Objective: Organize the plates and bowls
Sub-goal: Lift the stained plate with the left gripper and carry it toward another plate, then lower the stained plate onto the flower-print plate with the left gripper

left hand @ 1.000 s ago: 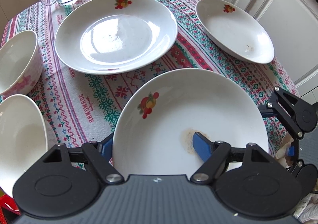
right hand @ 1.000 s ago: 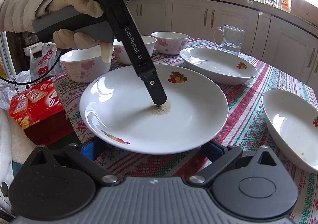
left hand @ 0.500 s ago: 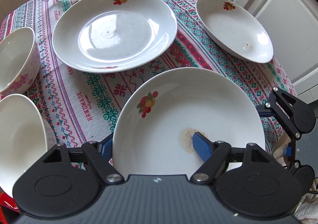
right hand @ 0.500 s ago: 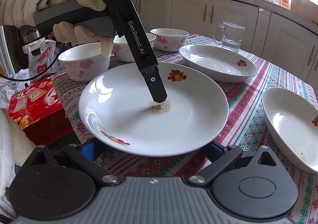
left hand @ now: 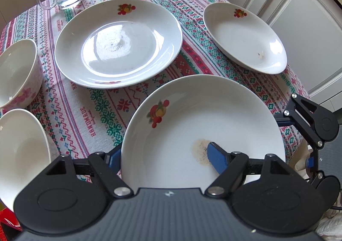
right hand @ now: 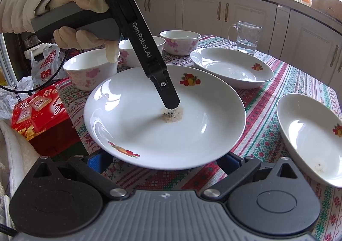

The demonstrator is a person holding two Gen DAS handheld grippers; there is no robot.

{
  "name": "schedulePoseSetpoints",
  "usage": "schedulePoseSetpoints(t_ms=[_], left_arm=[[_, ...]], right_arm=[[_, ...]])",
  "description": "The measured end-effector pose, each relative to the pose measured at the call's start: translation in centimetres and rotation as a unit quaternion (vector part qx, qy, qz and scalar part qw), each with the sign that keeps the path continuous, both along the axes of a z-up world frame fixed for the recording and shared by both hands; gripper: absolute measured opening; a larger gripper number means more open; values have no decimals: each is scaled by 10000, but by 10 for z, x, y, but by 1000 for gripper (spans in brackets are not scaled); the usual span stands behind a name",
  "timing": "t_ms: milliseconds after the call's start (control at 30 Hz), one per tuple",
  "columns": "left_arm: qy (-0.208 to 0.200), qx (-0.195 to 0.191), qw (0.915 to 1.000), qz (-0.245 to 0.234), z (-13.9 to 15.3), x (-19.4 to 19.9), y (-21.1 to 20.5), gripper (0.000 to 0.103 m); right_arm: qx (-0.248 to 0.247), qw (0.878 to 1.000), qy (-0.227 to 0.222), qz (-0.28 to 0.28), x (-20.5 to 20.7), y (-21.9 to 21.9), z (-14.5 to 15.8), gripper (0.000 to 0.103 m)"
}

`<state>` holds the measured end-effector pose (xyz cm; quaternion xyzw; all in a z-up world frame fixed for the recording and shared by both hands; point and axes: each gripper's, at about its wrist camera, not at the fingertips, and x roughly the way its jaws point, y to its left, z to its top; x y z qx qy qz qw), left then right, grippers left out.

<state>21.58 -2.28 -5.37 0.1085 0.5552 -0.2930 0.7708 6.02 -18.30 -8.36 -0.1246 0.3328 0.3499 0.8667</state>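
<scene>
Left gripper [left hand: 164,155]: partly closed across the rim of the white glazed plate with a fruit decal [left hand: 203,125]. One blue pad lies on the plate's upper face by the brownish crumb patch [left hand: 201,151]; the other sits under the rim at my near left. Plate is pinched, held tilted above the patterned red-and-green tablecloth [left hand: 89,112].

Right gripper [right hand: 162,159]: both blue fingers stand apart under the near edge of the same plate. I cannot tell whether they press on it.

Ahead of my left jaws: larger white dinner plate [left hand: 117,44] on the cloth. Ahead and to the right: small white deep dish [left hand: 245,36]. Left of the jaws: two white floral bowls [left hand: 17,70].

Handling, my judgement: glazed ceramic, stiff, fairly heavy, slick under the pads, chips easily. A one-sided rim pinch lets it droop; best hold is deep on the rim, support from the opposite edge, set down flat.
</scene>
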Motion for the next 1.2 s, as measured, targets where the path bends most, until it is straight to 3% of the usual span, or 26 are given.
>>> schedulePoseSetpoints(t_ms=[600, 1200], left_arm=[[-287, -145, 9993, -184, 27, 21, -38, 79], [-380, -137, 9972, -630, 32, 66, -115, 79]], right_arm=[[-75, 9996, -206, -150, 17, -38, 25, 103], [-31, 9974, -335, -641, 46, -101, 29, 103]])
